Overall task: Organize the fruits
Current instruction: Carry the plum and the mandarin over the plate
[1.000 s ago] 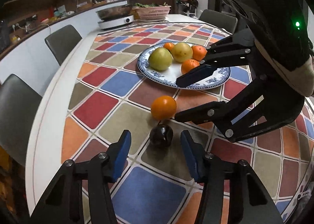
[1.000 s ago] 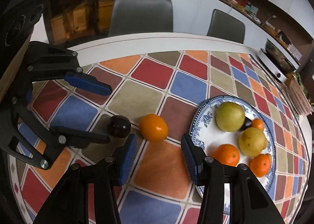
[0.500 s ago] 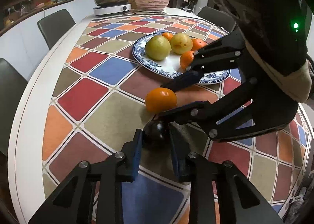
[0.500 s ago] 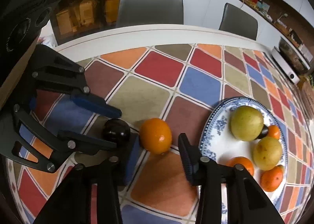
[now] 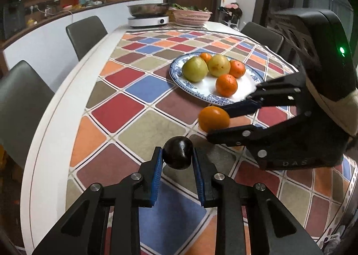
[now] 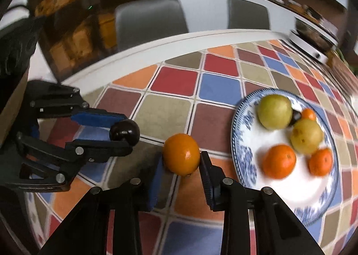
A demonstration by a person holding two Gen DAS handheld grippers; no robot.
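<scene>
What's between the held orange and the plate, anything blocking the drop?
Nothing visible. The right gripper is shut on the orange; only bare tablecloth lies between it and the plate. The plate's near, white part is free; its fruit sits further back.

Both wrist views look steeply down, close over the table (image 5: 56,134), sharing the plate (image 6: 239,143).

The left gripper (image 5: 177,161) has its blue-padded jaws pressed on a dark round fruit (image 5: 178,152), apparently lifted just off the checked bench (image 5: 134,125). To its right the right gripper (image 5: 218,120) clamps an orange (image 5: 213,119). Behind them a blue-rimmed plate (image 5: 176,76) holds two green fruits and three small oranges.
</scene>
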